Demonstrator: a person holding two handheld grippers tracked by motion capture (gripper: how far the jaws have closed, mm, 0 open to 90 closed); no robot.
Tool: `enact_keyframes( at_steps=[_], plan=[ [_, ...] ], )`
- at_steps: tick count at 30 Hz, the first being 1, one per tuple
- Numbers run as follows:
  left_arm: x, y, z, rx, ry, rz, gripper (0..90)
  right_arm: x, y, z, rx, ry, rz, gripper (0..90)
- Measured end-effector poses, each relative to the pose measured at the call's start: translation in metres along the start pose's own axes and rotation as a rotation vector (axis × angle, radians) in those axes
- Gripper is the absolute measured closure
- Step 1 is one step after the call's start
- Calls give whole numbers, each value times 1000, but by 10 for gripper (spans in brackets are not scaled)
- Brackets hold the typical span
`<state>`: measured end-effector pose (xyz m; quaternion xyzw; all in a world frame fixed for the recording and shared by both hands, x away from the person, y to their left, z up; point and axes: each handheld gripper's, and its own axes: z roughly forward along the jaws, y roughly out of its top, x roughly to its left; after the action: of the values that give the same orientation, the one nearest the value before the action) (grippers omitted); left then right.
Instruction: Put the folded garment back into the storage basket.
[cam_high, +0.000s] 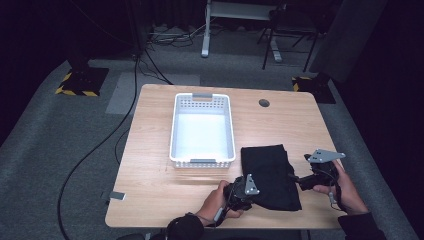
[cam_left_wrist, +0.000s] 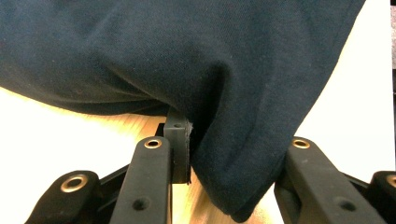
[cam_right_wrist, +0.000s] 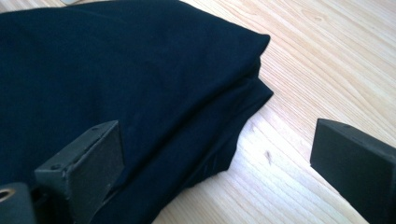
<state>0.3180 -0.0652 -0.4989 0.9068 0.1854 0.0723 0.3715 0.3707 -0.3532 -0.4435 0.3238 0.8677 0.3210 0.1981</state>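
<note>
Left gripper view looks along two black jaws pinched onto a fold of dark cloth; the fabric bunches between the pads and hangs over them, with pale wood showing beneath.

Right gripper view has its jaws standing wide apart and holding nothing. One pad sits over the cloth's edge, the other over bare wood, and the folded layers of the cloth end in a corner between them.

From the high view, the left gripper sits at the near left corner of the cloth, carried by a hand that comes in from the bottom edge. The right gripper lies at the cloth's right edge, its grey three-cornered plate tilted up. The cloth lies folded into a rough rectangle on the near right part of the wooden table.

Farther back, just to the left of the cloth, stands a white basket with perforated walls. Beyond it a round dark hole sits in the tabletop near the far edge.
</note>
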Motion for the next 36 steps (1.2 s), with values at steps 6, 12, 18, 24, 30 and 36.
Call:
enact_keyframes(
  at_steps=[6, 12, 18, 24, 30, 36],
  plan=[
    [0, 0, 0, 1, 0, 1, 669, 3, 7, 8, 2, 11, -12, 30],
    [0, 0, 0, 0, 0, 1, 670, 7, 13, 17, 13, 21, -22, 30],
    [0, 0, 0, -1, -1, 1, 669, 10, 18, 25, 22, 30, -27, 30],
    [0, 0, 0, -1, -1, 2, 668, 10, 18, 34, 39, 39, -25, 29],
    [0, 0, 0, 0, -1, 3, 669, 7, 13, 44, 67, 40, -10, 27],
    [0, 0, 0, -2, -2, 3, 669, 3, 6, 58, 101, 67, 11, 5]
  ],
)
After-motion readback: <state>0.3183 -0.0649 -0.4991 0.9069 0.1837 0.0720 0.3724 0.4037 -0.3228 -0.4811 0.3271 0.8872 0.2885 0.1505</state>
